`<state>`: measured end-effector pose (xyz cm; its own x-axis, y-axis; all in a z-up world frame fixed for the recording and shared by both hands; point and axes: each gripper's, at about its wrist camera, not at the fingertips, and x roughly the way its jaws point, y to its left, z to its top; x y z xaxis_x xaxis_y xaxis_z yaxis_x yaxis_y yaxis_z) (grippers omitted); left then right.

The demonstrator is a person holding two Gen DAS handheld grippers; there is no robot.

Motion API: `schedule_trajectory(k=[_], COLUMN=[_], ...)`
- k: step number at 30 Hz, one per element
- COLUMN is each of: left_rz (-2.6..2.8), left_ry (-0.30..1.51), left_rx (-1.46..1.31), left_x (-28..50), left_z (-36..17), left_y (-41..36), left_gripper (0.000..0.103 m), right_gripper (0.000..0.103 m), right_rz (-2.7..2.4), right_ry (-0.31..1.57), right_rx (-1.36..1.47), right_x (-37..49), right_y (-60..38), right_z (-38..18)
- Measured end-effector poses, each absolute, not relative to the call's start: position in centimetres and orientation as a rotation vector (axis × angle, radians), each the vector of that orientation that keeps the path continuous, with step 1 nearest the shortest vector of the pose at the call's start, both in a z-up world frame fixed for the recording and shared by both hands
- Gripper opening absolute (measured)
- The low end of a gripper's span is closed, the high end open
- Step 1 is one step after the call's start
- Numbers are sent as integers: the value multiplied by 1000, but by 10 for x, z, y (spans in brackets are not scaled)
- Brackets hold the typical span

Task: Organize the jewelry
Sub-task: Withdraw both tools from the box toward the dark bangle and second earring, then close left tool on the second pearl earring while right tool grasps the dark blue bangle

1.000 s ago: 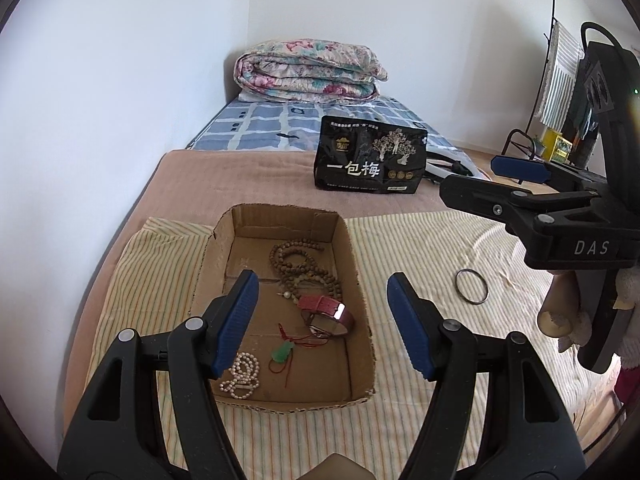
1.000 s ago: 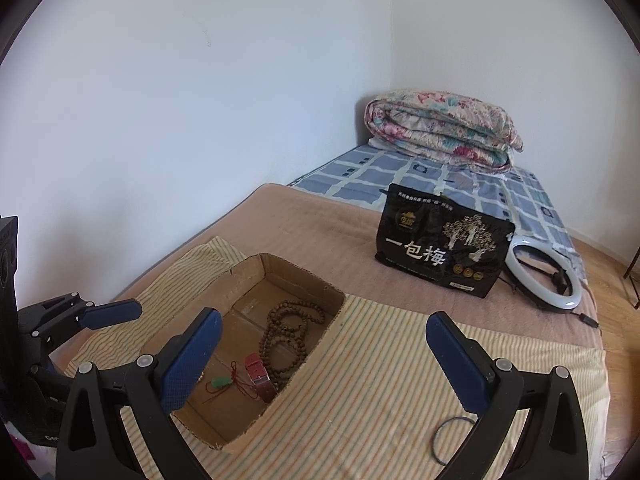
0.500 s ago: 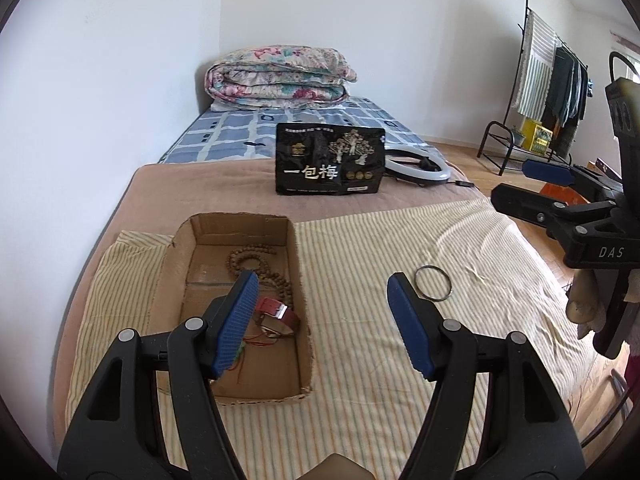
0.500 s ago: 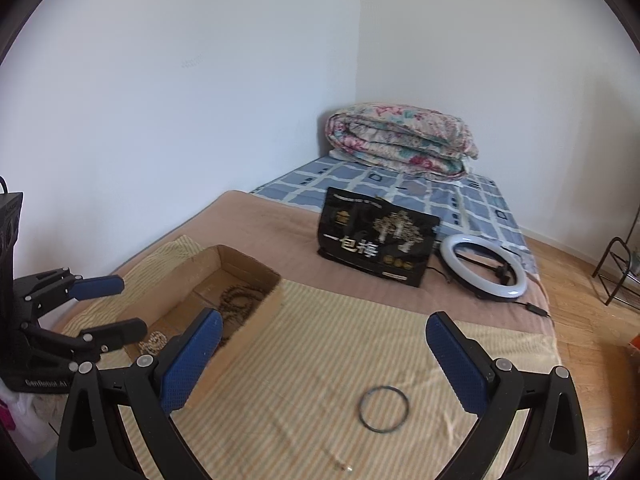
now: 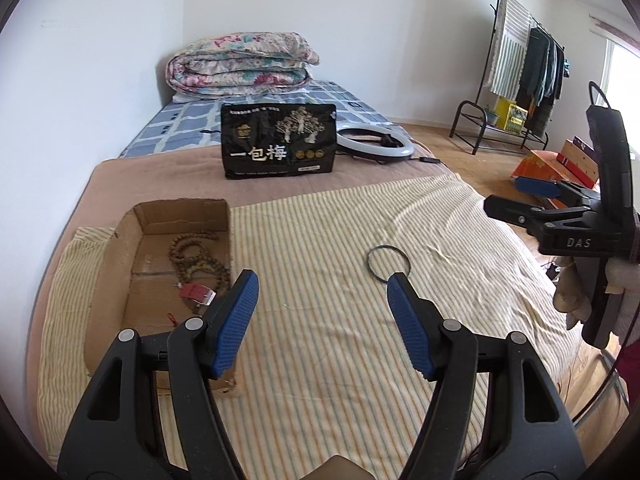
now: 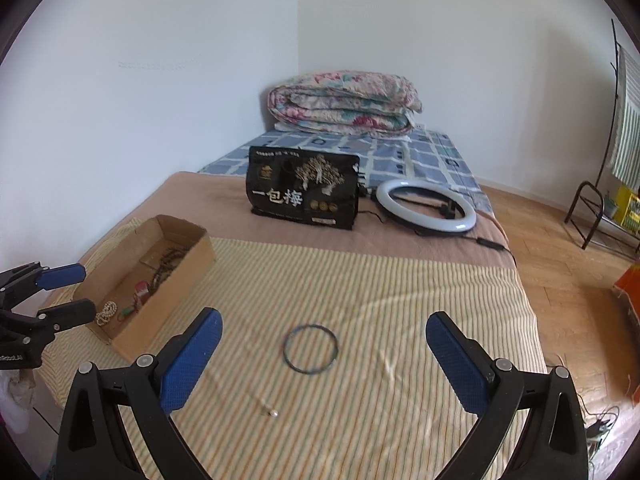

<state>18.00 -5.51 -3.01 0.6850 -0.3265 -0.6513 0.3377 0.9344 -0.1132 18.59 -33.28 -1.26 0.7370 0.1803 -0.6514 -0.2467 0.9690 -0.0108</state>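
A brown cardboard box (image 5: 120, 256) lies on the striped cloth at the left and holds a wooden bead necklace (image 5: 196, 254) and a red watch strap (image 5: 196, 292). In the right wrist view the box (image 6: 196, 258) also shows a white bead bracelet (image 6: 106, 313) and a green pendant (image 6: 129, 312). A thin dark bangle (image 6: 311, 325) lies flat on the cloth, with a tiny pearl piece (image 6: 273, 413) nearer me. My right gripper (image 6: 324, 316) hangs open above and short of the bangle. My left gripper (image 5: 322, 280) is open and empty; the bangle (image 5: 368, 262) lies just beyond its right fingertip.
A black printed bag (image 5: 278, 142) stands behind the cloth, with a white ring light (image 6: 426, 208) and its cable beside it. A folded floral quilt (image 5: 240, 62) sits at the wall. A clothes rack (image 5: 520, 68) stands on the wooden floor to the right. The bed's edge runs along the right.
Both grippers have swung to the right, away from the box. The box has slid left in both views, and the bangle now sits near the middle of the right wrist view. Both jaws stay equally wide.
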Motion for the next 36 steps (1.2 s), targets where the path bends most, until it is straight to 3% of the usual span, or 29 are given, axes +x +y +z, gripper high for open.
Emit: schedule_trajectory(k=[15, 17, 21, 23, 27, 29, 33, 36], left_rz=[-546, -557, -588, -611, -629, -630, -626, -613], left_ry=[839, 853, 888, 909, 934, 945, 959, 963], left_rx=[29, 46, 70, 84, 126, 145, 154, 169], left_x=[189, 191, 197, 200, 206, 208, 213, 216], left_z=[-95, -104, -123, -134, -151, -159, -169, -175], left_y=[-116, -126, -147, -158, -176, -183, -192, -195], left_gripper=[69, 62, 59, 46, 40, 32, 31, 22], right_gripper=[103, 103, 103, 103, 103, 103, 103, 103], right_rz=[248, 243, 226, 220, 209, 206, 208, 223], right_ry=[837, 845, 852, 856, 868, 873, 879, 880], right_rx=[-84, -66, -32, -21, -3, 4, 17, 26], right_x=[219, 222, 226, 228, 234, 235, 238, 241], right_y=[-341, -345, -360, -366, -379, -383, -389, -389], right_z=[-85, -91, -100, -104, -113, -117, -125, -129])
